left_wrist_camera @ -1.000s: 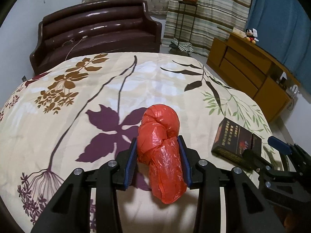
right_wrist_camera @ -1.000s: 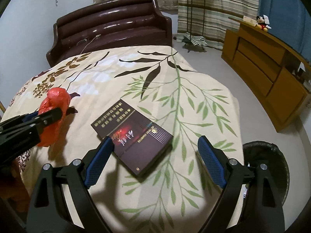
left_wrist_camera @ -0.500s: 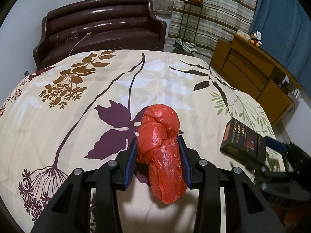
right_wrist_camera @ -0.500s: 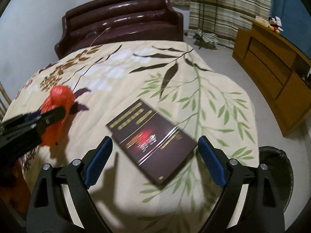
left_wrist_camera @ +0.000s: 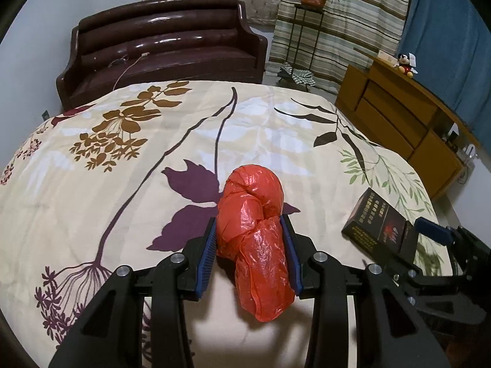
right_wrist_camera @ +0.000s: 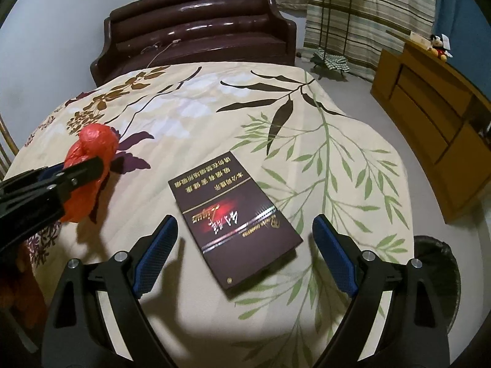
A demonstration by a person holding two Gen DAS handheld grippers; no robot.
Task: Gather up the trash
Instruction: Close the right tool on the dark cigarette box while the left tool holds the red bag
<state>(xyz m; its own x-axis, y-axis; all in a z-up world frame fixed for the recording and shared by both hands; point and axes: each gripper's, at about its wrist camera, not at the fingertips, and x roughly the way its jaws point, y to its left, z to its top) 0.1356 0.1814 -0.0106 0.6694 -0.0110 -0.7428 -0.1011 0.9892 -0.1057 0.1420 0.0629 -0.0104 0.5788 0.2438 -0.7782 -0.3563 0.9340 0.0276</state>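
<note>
Your left gripper [left_wrist_camera: 250, 254] is clamped on the crumpled red plastic bag [left_wrist_camera: 254, 239], both blue pads pressed into its sides, exactly as a second ago; the bag's knotted top sticks out ahead of the fingertips and its loose tail hangs back between the arms, over the purple flower print on the bedspread [left_wrist_camera: 153, 159]. From your right wrist camera the same bag [right_wrist_camera: 89, 165] shows at the left side of the bed, with the left gripper's black finger across it. What has changed is your viewpoint: the left camera now sees more of the bed's far edge and the brown sofa [left_wrist_camera: 165, 52] behind it than it did a second ago. Further right, the dark cigarette carton [right_wrist_camera: 233, 220] lies flat on the bedspread near the right edge of the bed, and it sits closer in between your right gripper's fingers than before, reaching further toward the right pad. Your right gripper [right_wrist_camera: 245, 254] is spread wide, its blue pads apart on either side of the carton and touching nothing. At the far right, beyond the bed's right edge, the black trash bin [right_wrist_camera: 435, 273] stands on the floor.
</note>
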